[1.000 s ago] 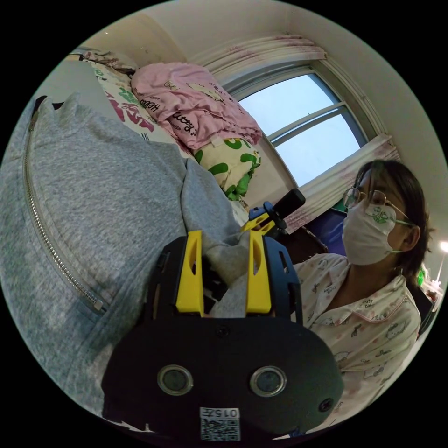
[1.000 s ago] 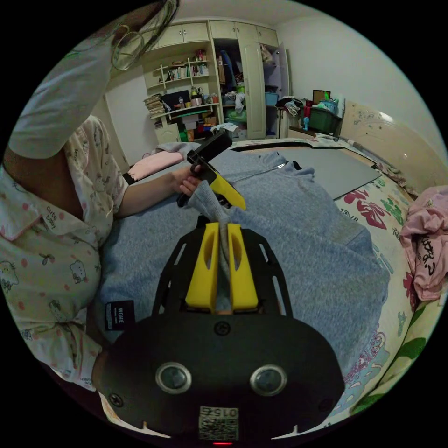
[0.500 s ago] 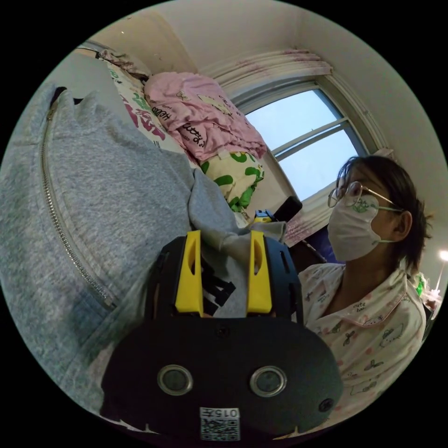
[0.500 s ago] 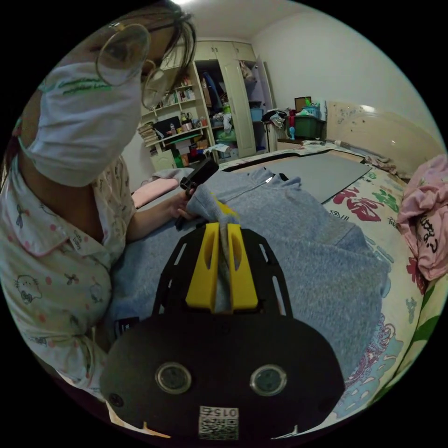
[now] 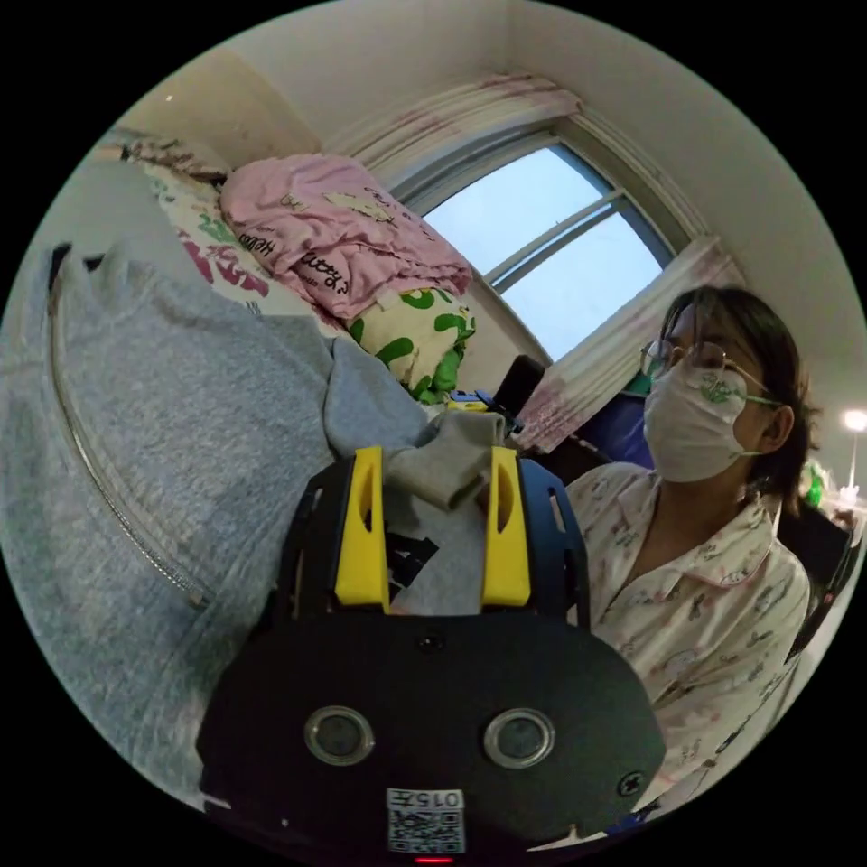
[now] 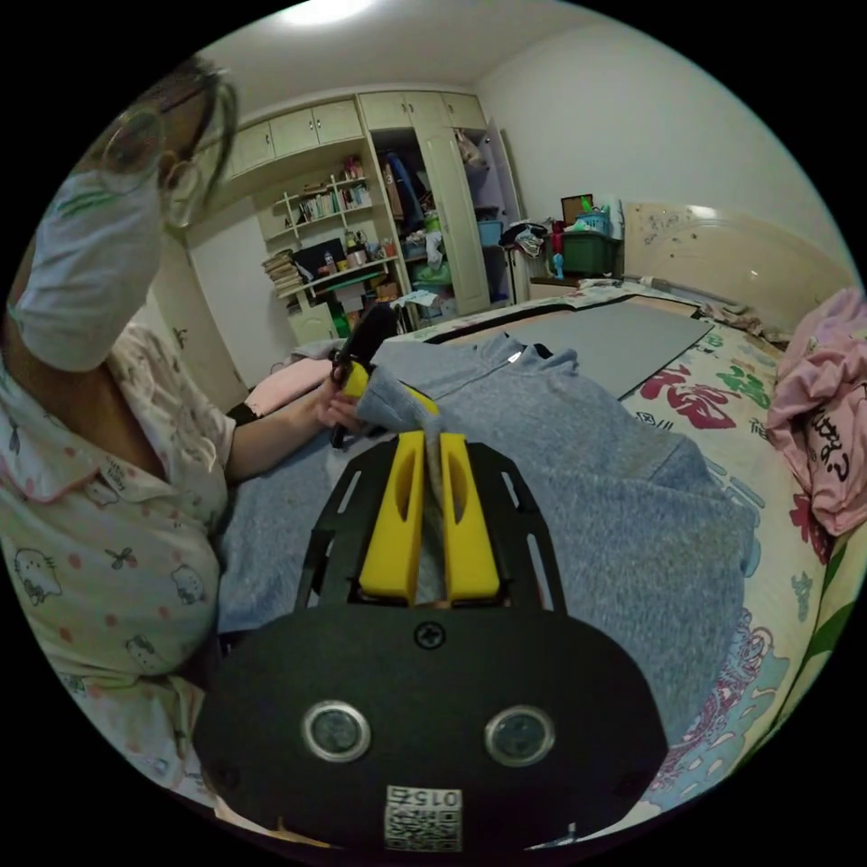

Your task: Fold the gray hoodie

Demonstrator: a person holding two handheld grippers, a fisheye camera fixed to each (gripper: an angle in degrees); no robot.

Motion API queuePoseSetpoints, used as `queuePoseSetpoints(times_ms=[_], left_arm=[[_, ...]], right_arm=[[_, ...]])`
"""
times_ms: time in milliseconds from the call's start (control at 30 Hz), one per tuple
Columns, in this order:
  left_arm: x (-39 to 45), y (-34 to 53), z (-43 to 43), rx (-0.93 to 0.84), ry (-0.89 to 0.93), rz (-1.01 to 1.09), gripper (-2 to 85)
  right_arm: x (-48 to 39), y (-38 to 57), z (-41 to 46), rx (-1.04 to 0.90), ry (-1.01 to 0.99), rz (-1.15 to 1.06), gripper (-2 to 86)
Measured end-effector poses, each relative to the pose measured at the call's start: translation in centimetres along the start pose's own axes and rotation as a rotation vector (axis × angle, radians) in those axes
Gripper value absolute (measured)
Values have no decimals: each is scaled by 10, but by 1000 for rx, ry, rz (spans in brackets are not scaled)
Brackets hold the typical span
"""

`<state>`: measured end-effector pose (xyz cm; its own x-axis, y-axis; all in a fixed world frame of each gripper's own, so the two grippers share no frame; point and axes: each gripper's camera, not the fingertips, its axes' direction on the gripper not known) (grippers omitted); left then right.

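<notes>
Gray hoodie [image 6: 578, 470] lies spread on the bed [image 6: 722, 379], zipper [image 5: 117, 506] up. Right gripper [image 6: 432, 442]: jaws nearly closed, clamping a hoodie fold between them. Left gripper [image 5: 433, 461]: jaws wide apart, bunched cuff lying between them, not pressed. Left gripper view adds a window [image 5: 551, 253] and a pink blanket [image 5: 334, 235] beyond the hoodie; right gripper view adds a wardrobe [image 6: 452, 208].

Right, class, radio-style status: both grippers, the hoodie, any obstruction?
Right gripper shut on gray hoodie. Left gripper open, cuff lying between its jaws. Pink bedding heaped beside hoodie, apart.
</notes>
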<state>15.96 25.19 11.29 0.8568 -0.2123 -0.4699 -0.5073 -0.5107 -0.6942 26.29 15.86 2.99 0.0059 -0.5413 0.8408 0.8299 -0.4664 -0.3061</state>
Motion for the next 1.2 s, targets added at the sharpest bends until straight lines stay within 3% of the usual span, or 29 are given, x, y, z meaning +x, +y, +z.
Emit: queuePoseSetpoints(times_ms=[233, 333, 433, 533, 800, 1067, 1200], left_arm=[[126, -3, -10, -124, -420, 210, 164], [156, 1, 0, -253, -402, 255, 85], [189, 13, -19, -204, -485, 258, 20], [244, 38, -53, -140, -626, 280, 11], [393, 204, -152, 41, -902, 250, 8], [412, 330, -174, 80, -954, 80, 8], [431, 366, -192, 155, -987, 50, 7]], right_arm=[[-12, -13, -12, 7, -4, -59, 35], [-19, -18, -20, 21, 16, -87, 35], [-25, -20, -30, 44, 7, -128, 38], [-34, -22, -48, 79, -15, -178, 51], [-21, 9, -88, -29, 317, -124, 112], [56, 31, -28, -323, 356, 91, 104], [56, 46, -23, -299, 276, 24, 112]])
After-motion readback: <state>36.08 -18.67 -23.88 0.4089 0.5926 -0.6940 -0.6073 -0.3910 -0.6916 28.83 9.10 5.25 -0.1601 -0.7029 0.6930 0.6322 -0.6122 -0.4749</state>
